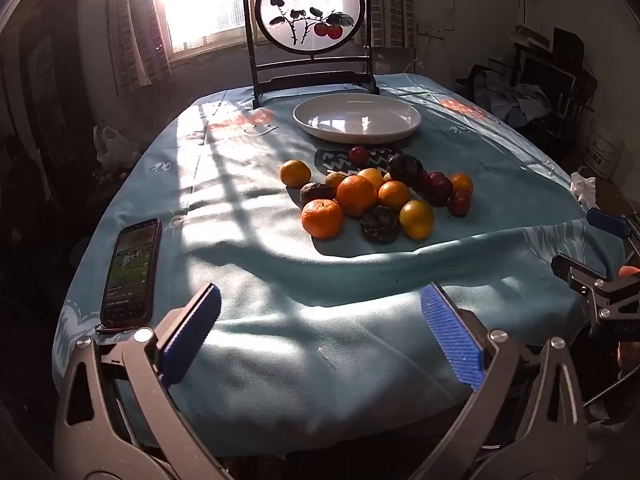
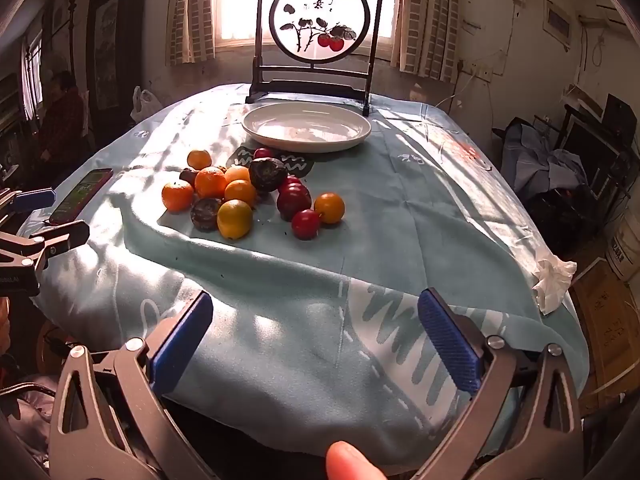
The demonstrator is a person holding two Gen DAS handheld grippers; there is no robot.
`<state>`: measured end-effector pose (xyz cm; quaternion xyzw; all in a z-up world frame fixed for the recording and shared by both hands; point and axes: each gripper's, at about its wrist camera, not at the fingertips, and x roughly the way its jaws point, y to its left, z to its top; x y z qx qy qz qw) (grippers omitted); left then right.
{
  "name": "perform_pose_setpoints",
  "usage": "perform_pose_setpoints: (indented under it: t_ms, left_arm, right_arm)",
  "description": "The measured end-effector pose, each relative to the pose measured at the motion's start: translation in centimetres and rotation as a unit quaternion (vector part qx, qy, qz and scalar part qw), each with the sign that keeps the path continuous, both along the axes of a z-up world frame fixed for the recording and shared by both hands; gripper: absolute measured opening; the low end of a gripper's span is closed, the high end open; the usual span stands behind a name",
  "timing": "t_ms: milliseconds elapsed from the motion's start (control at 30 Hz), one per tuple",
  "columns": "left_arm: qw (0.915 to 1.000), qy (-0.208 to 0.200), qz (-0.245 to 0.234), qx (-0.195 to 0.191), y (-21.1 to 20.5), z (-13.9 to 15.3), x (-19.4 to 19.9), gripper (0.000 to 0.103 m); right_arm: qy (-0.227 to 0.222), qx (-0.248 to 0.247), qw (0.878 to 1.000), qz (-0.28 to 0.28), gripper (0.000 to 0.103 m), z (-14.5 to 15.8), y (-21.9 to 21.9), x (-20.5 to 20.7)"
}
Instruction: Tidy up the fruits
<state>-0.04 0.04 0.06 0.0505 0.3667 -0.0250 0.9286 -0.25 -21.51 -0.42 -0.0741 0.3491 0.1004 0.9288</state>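
A pile of fruit [image 1: 376, 196] lies on the light blue tablecloth: several oranges, yellow citrus, red plums and dark wrinkled fruits; it shows in the right wrist view too [image 2: 248, 196]. An empty white plate [image 1: 357, 118] stands behind the pile, also in the right wrist view [image 2: 306, 127]. My left gripper [image 1: 320, 328] is open and empty over the near table edge, well short of the fruit. My right gripper [image 2: 316, 340] is open and empty at the near edge, right of the pile.
A phone [image 1: 131, 274] lies at the table's left near edge. A framed round painting on a dark stand [image 1: 310, 28] stands behind the plate. A crumpled tissue [image 2: 554, 280] lies at the right edge. The cloth [image 2: 360, 240] is wrinkled.
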Motion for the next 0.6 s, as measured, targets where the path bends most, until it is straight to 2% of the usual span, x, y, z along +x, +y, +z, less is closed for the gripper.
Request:
perform_pose_setpoints:
  t_ms: [333,467,600]
  left_arm:
    - [0.9998,0.011,0.015,-0.011,-1.4,-0.1,0.3,0.101]
    - [0.9991,0.014,0.018,-0.037,0.7,-0.3,0.3,0.101]
    - [0.9992,0.012,0.02,-0.033,0.8,-0.4,0.2,0.101]
  right_arm:
    - [0.005,0.004,1.0,0.0,0.102,-0.1,-0.1,0.1]
    - [0.005,0.005,1.0,0.001,0.102,-0.2,-0.4,0.1]
    - [0.005,0.005,1.0,0.004,0.102,-0.1,-0.3,-0.1]
